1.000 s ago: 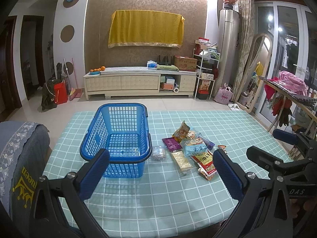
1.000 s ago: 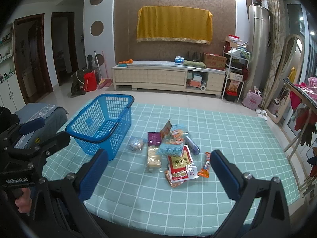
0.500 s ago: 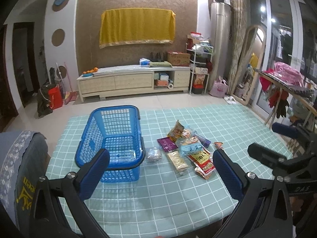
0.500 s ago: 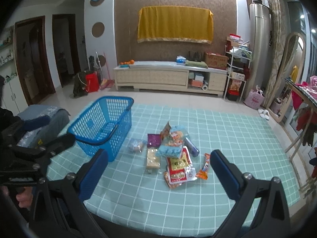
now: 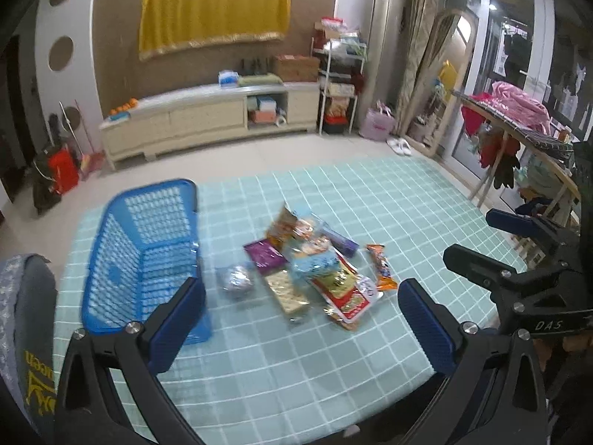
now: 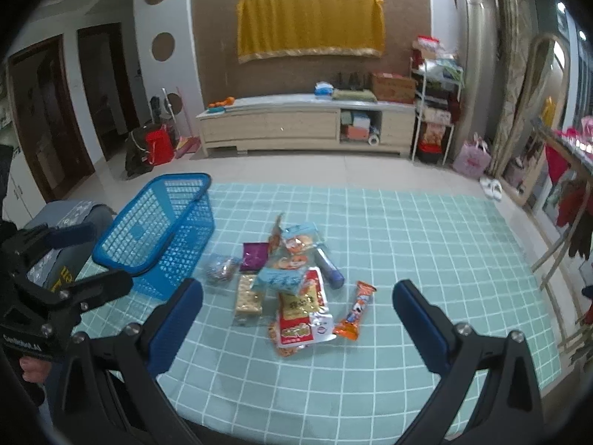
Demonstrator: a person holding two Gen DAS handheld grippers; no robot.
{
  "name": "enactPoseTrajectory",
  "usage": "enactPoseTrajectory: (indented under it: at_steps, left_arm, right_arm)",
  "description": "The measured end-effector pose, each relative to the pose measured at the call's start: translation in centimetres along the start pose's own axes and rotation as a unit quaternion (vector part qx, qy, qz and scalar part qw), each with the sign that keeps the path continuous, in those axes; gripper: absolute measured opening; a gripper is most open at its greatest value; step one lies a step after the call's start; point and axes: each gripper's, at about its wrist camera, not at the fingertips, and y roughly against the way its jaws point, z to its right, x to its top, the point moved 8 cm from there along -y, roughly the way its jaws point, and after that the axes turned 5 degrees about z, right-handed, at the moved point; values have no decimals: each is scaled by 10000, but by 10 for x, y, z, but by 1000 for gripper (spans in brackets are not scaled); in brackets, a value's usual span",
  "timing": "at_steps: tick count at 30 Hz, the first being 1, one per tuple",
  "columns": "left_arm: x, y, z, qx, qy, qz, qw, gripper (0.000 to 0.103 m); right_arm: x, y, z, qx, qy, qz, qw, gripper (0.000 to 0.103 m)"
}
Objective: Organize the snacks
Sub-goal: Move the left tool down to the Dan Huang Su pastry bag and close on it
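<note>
one blue basket (image 6: 155, 233), two tools gaping (image 5: 302, 319) (image 6: 296, 319), snack pile (image 6: 292, 285)

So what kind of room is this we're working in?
Most likely a home living room: a long low TV cabinet against the wall, a standing mirror, and laundry on a drying rack, with snacks on a checked tablecloth.

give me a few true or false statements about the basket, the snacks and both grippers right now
1. The blue basket holds several snack packs. False: it looks empty; the snack pile lies on the checked tablecloth beside it.
2. Both grippers are open. True: the left gripper and right gripper grip nothing.
3. The orange snack bar lies right of the pile. True.
4. The purple packet is in the right gripper. False: it lies on the cloth.
</note>
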Motion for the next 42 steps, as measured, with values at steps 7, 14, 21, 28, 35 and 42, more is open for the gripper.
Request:
enactPoseTrajectory:
  at_steps: [7,14,21,28,35,42]
  left_arm:
    - [8,-48,15,-178,192,-570,9980,103]
    - [4,-114,16,-115,360,-1308,9907,103]
    - [-3,-171,16,-15,276,-1781,9836,103]
    - [-10,-222,5,-22,344,-2255,9736,103]
    - [-23,-258,0,53,98,-2667,9637,103]
    - [-36,-281,2,-4,92,-2831,9590,103]
  right_arm:
    - [-1,-38,35,-44,-270,-600,9978,103]
    - [-9,-80,66,-143,-542,-1125,9921,103]
    - [-26,-127,98,-160,-914,-1688,9813,103]
    - [-47,-164,114,2,-1286,-2089,9694,103]
    - [-57,-184,120,2,-1380,-2246,9646,103]
    - [-58,-193,121,170,-1467,-2342,9609,103]
